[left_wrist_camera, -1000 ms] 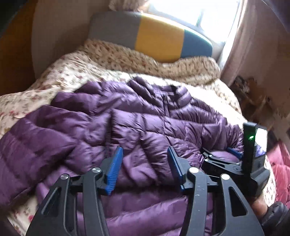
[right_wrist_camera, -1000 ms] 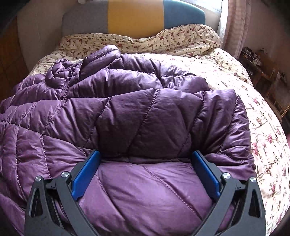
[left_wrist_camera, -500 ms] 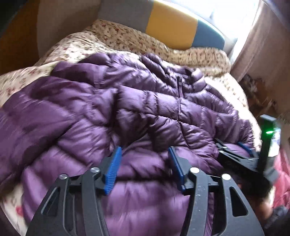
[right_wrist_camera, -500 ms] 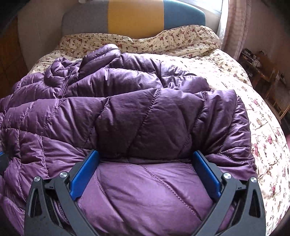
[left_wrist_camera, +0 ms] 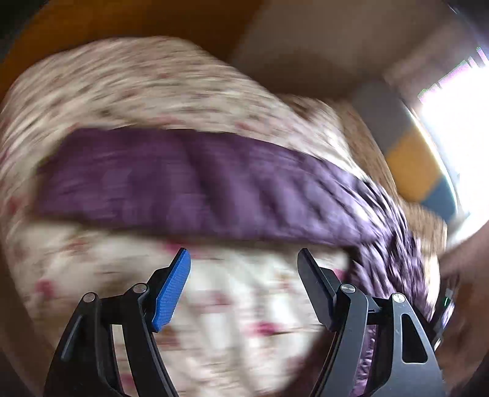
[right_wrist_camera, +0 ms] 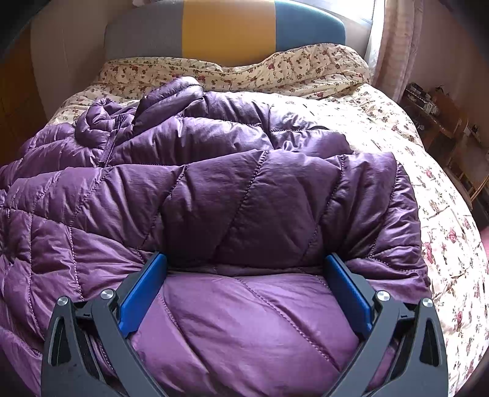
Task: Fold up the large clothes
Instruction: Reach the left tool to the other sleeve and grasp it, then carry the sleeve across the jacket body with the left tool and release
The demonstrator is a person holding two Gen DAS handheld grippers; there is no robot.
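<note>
Floral bedding [right_wrist_camera: 406, 171] covers the bed from the striped grey, yellow and blue headboard [right_wrist_camera: 226, 27] down to your tools, and your purple quilted jacket [right_wrist_camera: 214, 195] lies spread across it. Your right wrist view shows this sharply: the jacket fills the near and left part of the bed, its collar and zipper [right_wrist_camera: 111, 143] bunched toward the far left, a folded-over panel lying on top near the middle. Only this view shows the curtain [right_wrist_camera: 397, 45] and the cluttered wooden furniture [right_wrist_camera: 440, 122] at the far right.

Your left wrist view is heavily smeared, so you get little detail from it. It shows what the other cannot: a long band of the jacket, the sleeve [left_wrist_camera: 189, 183] as far as the blur allows, stretched across the bedding [left_wrist_camera: 171, 91], with bare floral cloth between it and the tool.

Your right tool [right_wrist_camera: 246, 265] stands wide, its blue pads [right_wrist_camera: 143, 290] flanking a puffy fold of the jacket and pressed into it, not clamped. Your left tool [left_wrist_camera: 244, 259] is also spread wide, with nothing between its fingers, just short of the sleeve.
</note>
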